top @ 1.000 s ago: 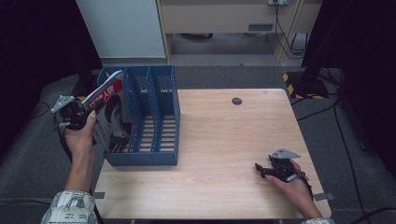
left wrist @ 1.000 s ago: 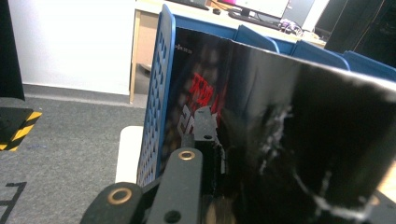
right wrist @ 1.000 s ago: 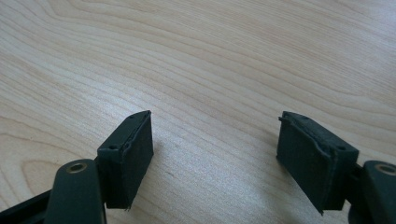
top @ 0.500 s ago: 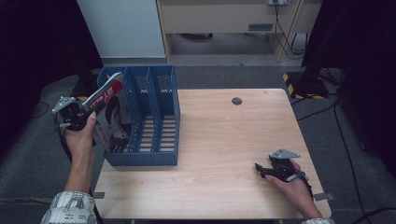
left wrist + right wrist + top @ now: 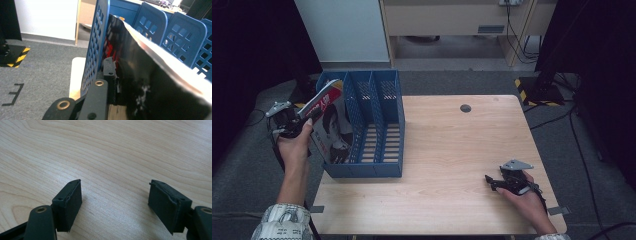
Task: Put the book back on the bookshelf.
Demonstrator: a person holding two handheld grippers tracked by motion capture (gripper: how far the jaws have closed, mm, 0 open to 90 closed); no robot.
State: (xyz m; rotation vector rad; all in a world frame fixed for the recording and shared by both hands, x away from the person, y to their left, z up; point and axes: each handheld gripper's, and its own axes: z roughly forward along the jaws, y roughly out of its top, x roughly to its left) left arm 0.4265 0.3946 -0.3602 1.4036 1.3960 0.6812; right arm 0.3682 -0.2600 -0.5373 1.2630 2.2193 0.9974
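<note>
Left gripper is clamped tight on the magazine, jaws pinching its edge just outside the blue rack. The magazine tilts into the rack's leftmost slot, its lower end down inside, its red-topped upper end leaning out past the rack's left wall. The rack sits on the table's left part. Right gripper, well off to the rack's right near the table's front right corner, rests low over bare wood, jaws apart, nothing between them.

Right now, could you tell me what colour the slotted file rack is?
Blue file rack, clearest in the high view.
</note>
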